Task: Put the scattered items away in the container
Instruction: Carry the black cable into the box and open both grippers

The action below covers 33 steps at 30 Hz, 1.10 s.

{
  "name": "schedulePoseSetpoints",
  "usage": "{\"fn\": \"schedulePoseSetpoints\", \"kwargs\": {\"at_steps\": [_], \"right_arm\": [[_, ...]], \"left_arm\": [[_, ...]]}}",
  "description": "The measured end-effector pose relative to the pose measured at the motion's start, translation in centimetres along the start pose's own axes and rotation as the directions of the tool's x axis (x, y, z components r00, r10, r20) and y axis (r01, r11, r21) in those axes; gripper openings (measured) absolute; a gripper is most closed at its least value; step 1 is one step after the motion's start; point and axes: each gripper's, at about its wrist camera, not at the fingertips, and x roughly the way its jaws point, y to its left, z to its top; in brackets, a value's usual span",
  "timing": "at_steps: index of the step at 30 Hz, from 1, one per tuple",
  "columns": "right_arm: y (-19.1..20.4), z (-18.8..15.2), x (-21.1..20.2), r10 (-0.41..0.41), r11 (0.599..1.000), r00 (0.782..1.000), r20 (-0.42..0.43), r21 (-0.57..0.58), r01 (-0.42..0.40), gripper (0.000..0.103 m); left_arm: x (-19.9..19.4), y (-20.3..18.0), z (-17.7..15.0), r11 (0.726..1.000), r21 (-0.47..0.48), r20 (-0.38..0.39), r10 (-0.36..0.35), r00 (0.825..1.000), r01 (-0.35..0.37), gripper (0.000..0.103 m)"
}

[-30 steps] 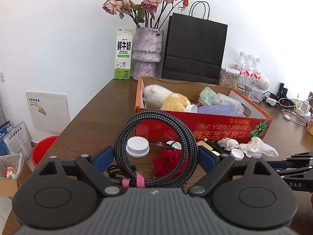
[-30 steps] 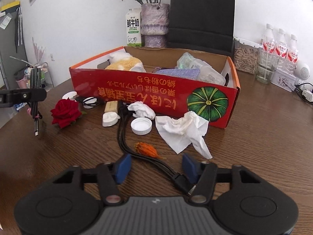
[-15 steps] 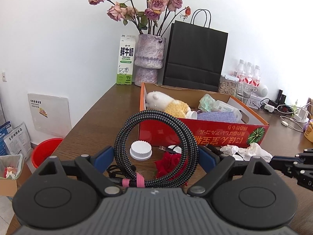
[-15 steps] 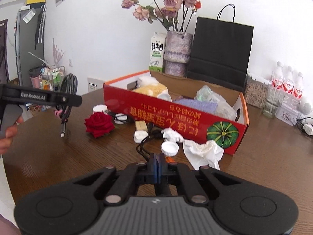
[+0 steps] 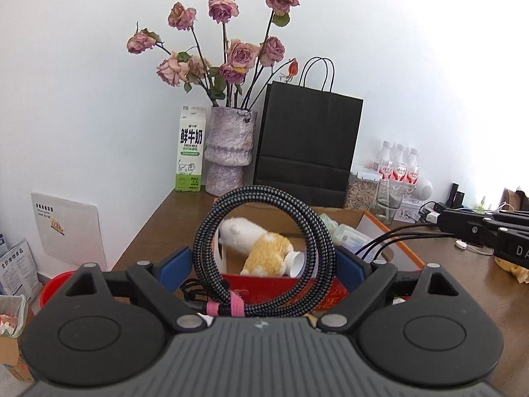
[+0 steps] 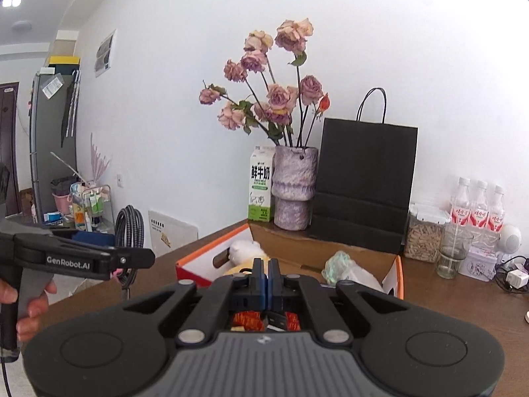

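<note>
My left gripper (image 5: 263, 264) is shut on a coiled braided cable (image 5: 317, 231) tied with a pink strap, held upright in the air in front of the red cardboard box (image 5: 406, 251). A white and yellow plush toy (image 5: 251, 235) lies inside the box. My right gripper (image 6: 266, 274) is shut, and in the left wrist view thin black cables (image 5: 396, 236) hang from the right gripper's (image 5: 444, 226) tip down toward the box. The right wrist view shows the left gripper (image 6: 145, 259) with its coil (image 6: 129, 228) at the left, and the box (image 6: 211, 251) ahead.
Behind the box stand a milk carton (image 5: 191, 152), a vase of dried roses (image 5: 229, 152) and a black paper bag (image 5: 307, 145). Water bottles (image 6: 477, 208), a jar, a glass (image 6: 453, 251) and chargers crowd the right. A red basin (image 5: 53, 287) sits on the floor left.
Both grippers have risen from the table. The right one closed on the black cables and lifted them; the left carried its coil up to the level of the box.
</note>
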Motion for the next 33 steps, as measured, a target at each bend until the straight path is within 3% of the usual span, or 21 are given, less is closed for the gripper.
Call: {"fn": "schedulePoseSetpoints", "kwargs": {"at_steps": [6,10,18,22,25,28,33], "right_arm": [[-2.0,4.1,1.5,-0.053,0.998,0.994,0.1,0.038,0.05,0.0],[-3.4,5.1,3.9,-0.104,0.993,0.985,0.135,0.073,0.095,0.0],[-6.1,0.6,10.4,-0.165,0.968,0.982,0.094,0.204,0.143,0.001],[-6.3,-1.9,13.2,-0.203,0.966,0.978,0.055,0.173,0.191,0.001],[-6.6,-3.4,14.6,-0.205,0.967,0.979,0.005,0.153,0.202,0.001],[-6.9,-4.4,15.4,-0.191,0.968,0.981,-0.029,0.163,0.193,0.001],[-6.3,-4.8,15.5,-0.187,0.971,0.982,-0.033,0.146,0.19,0.001]], "left_arm": [[2.1,-1.6,3.9,1.0,-0.011,0.059,-0.024,0.998,0.025,0.092],[5.0,-2.6,5.3,0.999,-0.044,0.072,-0.024,0.997,0.028,0.092],[12.2,-3.7,3.5,0.994,-0.106,0.057,-0.012,0.998,0.018,0.092],[15.5,-3.8,1.9,0.995,-0.086,0.022,0.046,0.999,-0.044,0.092],[17.6,-3.6,0.7,0.997,-0.056,-0.058,0.058,0.997,-0.061,0.092],[18.3,-3.1,-0.1,0.996,-0.068,-0.103,0.057,0.993,-0.064,0.092],[17.9,-3.3,-0.3,0.997,-0.044,-0.087,0.061,0.994,-0.065,0.092]]}}
